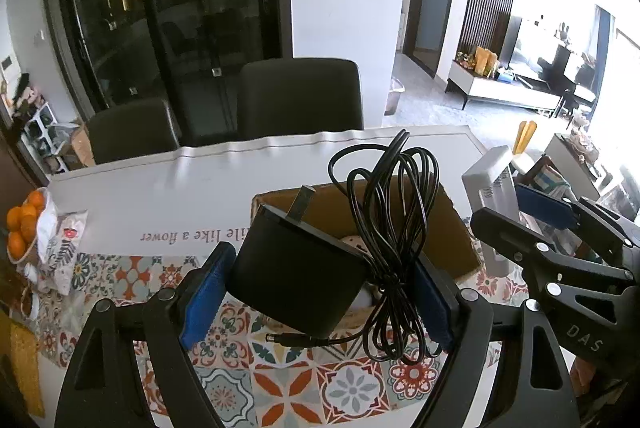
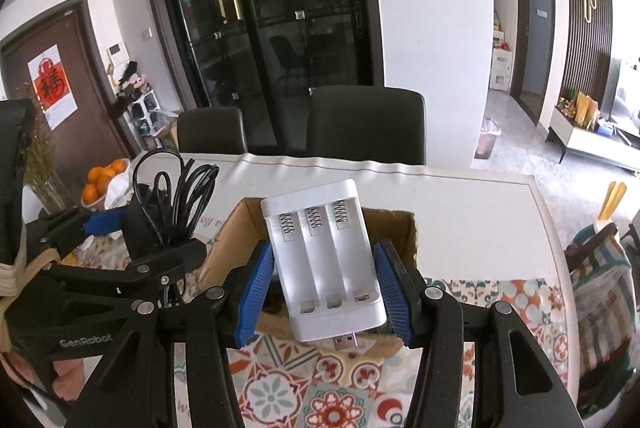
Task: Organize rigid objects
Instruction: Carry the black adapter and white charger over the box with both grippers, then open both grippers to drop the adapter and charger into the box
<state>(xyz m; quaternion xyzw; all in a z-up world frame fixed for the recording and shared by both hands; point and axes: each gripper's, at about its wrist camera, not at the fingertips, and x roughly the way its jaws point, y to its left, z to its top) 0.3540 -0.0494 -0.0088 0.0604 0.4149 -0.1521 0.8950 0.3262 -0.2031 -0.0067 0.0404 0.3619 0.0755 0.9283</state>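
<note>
Left tongs (image 1: 320, 292) clamp a black adapter (image 1: 296, 268) with bundled cord (image 1: 392, 228); right tongs (image 2: 326, 292) clamp a white charger (image 2: 326, 260). Both hang over a box (image 2: 404, 232) on the tabletop (image 1: 200, 179).

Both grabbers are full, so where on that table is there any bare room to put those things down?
Bare room: the white strip of table between the cardboard box and the chairs, and the patterned cloth nearest the camera. Crowded: the end with the oranges and snack bags.
</note>
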